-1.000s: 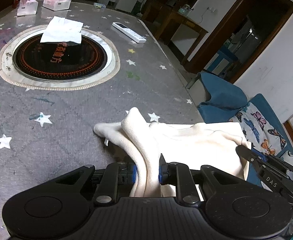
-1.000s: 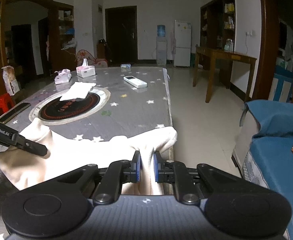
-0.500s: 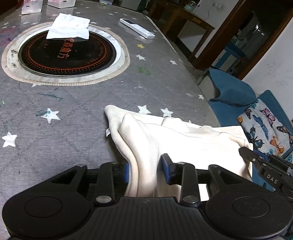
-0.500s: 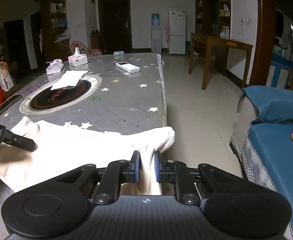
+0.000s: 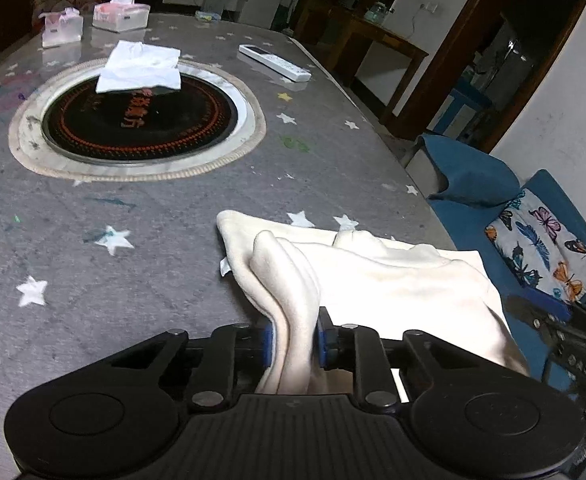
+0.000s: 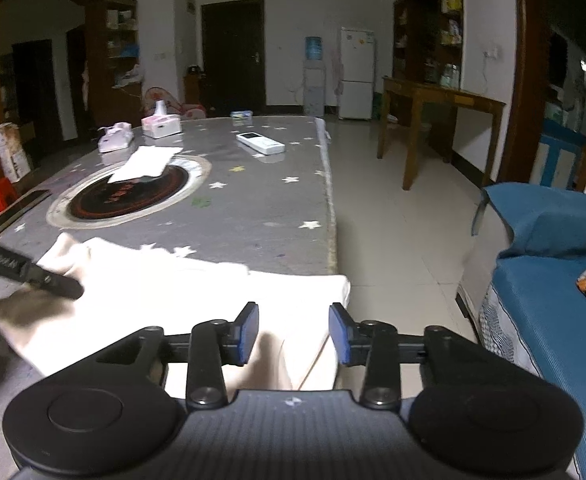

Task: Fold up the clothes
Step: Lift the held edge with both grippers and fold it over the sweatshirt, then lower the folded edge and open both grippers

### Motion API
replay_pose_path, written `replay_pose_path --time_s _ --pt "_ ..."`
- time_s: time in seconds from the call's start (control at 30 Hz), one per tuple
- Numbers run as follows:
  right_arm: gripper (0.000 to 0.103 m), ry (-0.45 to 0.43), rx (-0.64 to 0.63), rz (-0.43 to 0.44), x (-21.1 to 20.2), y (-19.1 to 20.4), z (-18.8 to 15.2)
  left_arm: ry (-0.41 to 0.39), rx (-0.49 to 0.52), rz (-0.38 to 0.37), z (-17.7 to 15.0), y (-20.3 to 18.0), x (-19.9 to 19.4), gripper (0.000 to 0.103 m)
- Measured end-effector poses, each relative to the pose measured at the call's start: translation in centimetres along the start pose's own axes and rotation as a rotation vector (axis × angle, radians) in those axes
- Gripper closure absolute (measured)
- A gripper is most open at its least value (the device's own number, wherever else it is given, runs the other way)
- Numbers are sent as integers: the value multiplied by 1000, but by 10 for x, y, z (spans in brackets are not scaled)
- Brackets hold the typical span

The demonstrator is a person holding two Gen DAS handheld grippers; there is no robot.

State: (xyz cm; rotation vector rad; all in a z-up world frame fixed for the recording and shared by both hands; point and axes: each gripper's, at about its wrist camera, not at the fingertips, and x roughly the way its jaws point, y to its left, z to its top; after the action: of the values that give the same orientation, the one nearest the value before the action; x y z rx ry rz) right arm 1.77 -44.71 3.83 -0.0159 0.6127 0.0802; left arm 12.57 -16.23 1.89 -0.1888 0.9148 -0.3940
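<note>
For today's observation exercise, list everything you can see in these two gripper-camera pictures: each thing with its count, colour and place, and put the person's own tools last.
Table: one, grey with white stars, filling the foreground.
Garment: one, cream, at the table's near edge.
Round inset: one, black with orange rings, mid-table.
Folded cloth: one, white, on the inset's far rim.
Tissue boxes: two, pink and white, far end.
Remote control: one, white, far right of the table.
Sofa: one, blue, right of the table.
Wooden side table: one, brown, by the wall.
Fridge: one, white, far wall.
Left gripper: black, jaws closing, pinching a garment fold.
Right gripper: black, jaws opening, garment beneath, unclamped.
</note>
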Motion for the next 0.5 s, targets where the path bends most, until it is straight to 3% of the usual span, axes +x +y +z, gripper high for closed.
replay_pose_path --time_s 0.27,0.5 --pt "49 15 -81 -9 -14 19 -32 -11 -18 16 -2 18 -8 80" --pt "41 12 -95 -26 -23 20 -35 -14 -16 36 -3 20 -13 65"
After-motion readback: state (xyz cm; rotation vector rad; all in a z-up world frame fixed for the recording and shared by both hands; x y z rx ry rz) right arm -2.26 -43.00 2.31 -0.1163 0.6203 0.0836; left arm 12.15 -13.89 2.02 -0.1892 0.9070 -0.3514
